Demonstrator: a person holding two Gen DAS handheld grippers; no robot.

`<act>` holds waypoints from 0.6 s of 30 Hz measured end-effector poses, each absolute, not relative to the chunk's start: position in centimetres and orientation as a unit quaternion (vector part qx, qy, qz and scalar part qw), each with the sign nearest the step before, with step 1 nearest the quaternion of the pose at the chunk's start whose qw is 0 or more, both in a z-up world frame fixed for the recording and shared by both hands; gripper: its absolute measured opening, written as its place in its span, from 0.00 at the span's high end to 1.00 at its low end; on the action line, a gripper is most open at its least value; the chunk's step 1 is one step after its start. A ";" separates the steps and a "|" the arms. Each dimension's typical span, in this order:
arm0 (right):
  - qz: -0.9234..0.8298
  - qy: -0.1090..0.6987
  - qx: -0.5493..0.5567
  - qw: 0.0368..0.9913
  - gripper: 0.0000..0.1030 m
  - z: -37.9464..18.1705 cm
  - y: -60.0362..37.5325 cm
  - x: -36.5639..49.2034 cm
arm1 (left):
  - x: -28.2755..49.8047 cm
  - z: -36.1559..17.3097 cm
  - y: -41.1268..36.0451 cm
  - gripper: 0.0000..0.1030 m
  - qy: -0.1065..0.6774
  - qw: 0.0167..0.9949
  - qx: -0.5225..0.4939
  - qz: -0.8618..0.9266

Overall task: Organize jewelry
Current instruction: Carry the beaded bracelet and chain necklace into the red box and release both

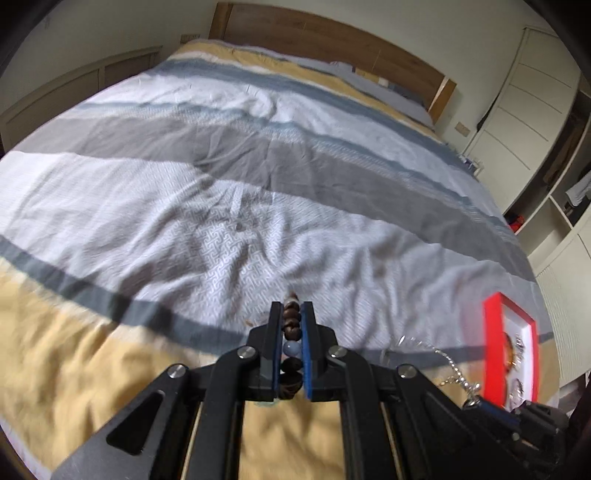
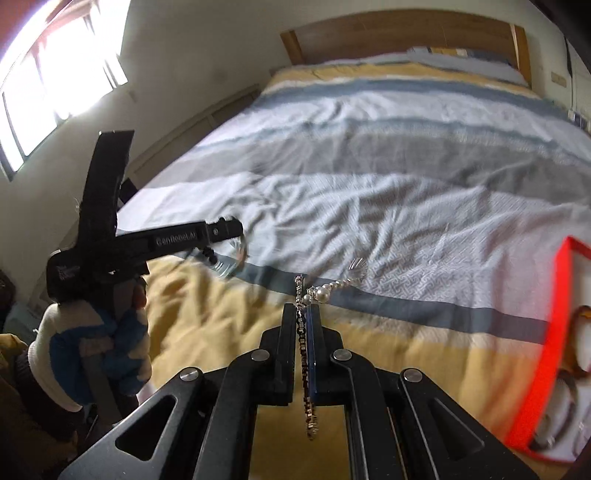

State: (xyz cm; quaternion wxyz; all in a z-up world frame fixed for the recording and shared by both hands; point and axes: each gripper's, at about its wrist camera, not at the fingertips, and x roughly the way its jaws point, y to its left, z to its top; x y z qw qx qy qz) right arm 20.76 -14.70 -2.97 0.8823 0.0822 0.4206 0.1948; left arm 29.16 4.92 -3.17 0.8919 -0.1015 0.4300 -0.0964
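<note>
- Bed with a striped cover fills the room; wooden headboard far, window left.
- Red box, near right, already holds some jewelry.
- Left gripper fingers clamp a bead bracelet; right gripper fingers pinch a pearl chain; both probably still to box.

Both wrist views low over the bed, facing the headboard, sharing the striped cover
</note>
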 end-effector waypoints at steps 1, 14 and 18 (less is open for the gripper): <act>0.194 0.416 0.082 0.885 0.95 -2.2 -14.8 20.3 | 28.4 -2.4 4.9 0.92 0.425 0.894 -0.101 -0.098; 0.164 0.328 0.081 0.927 0.95 7.2 -18.1 9.8 | 17.6 8.0 1.7 0.92 0.345 0.926 -0.066 -0.141; 0.147 0.304 0.093 0.937 0.95 8.7 -20.5 6.8 | 15.1 9.7 -1.2 0.92 0.332 0.928 -0.048 -0.163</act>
